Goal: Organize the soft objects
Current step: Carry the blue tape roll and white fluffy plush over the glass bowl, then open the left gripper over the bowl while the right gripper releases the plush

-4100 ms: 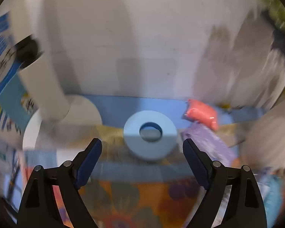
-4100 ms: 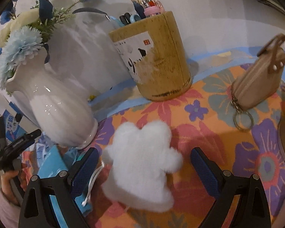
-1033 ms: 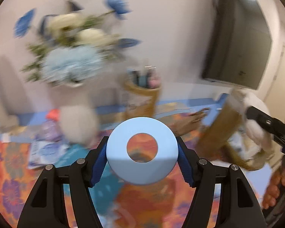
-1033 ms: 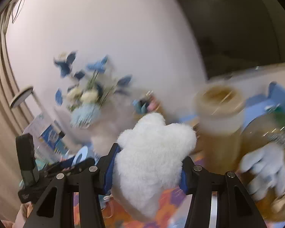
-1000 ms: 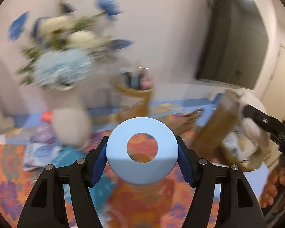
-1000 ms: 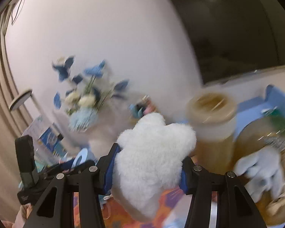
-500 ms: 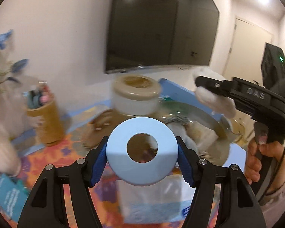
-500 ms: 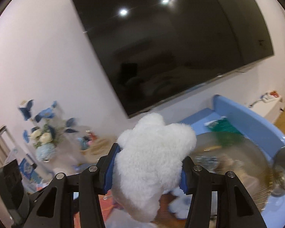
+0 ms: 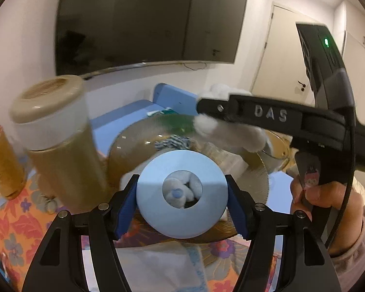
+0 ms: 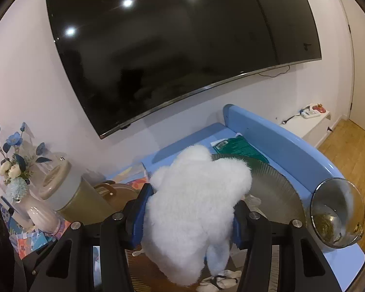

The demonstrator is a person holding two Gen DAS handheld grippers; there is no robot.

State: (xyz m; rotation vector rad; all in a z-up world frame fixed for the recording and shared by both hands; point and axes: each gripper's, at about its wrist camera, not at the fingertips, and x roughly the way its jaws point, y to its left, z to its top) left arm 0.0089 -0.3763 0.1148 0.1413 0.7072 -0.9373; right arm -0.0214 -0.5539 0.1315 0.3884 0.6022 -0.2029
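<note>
My left gripper (image 9: 182,205) is shut on a light blue foam ring (image 9: 182,193), held above the near rim of a ribbed amber glass bowl (image 9: 133,143). Through the ring's hole a pale plush toy shows inside the bowl. My right gripper (image 10: 189,216) is shut on a fluffy white plush toy (image 10: 194,209), hanging over the same bowl (image 10: 275,185). In the left wrist view the right gripper (image 9: 206,116) reaches in from the right with the white plush (image 9: 231,133) over the bowl's far side. Striped cloth (image 9: 172,143) lies in the bowl.
A tall jar with a beige lid (image 9: 58,141) stands just left of the bowl. A small glass bowl (image 10: 338,211) sits at the right. A blue tray edge (image 10: 279,131), a vase of flowers (image 10: 17,187), a wall television (image 10: 170,43) and a floral cloth (image 9: 17,228) surround the spot.
Both grippers swung right, away from the vase and pen holder, and now hang over the amber bowl. The ring and the white plush stayed gripped throughout.
</note>
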